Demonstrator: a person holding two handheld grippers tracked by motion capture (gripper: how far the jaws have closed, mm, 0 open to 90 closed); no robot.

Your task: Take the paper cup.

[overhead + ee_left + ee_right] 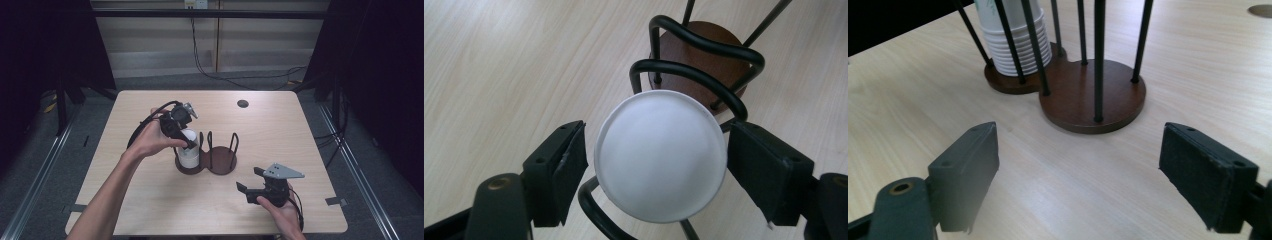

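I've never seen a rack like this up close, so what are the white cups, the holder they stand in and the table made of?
The white cups look like matte paper: thin rolled rims, stacked tightly. The holder seems to have a dark brown wooden base with a slight sheen, and its black rods look like bent, painted metal wire. The table looks like pale wood-grain laminate, though solid wood can't be ruled out.

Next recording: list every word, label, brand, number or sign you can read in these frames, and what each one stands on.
No readable text in any view.
Stack of white paper cups: a faint greenish mark near the top edge of the right gripper view, cut off and too blurred to read.
Upturned white cup bottom: blank.
Dark brown wooden two-ring cup holder with black wire posts: no label.
Light wooden table: no markings.
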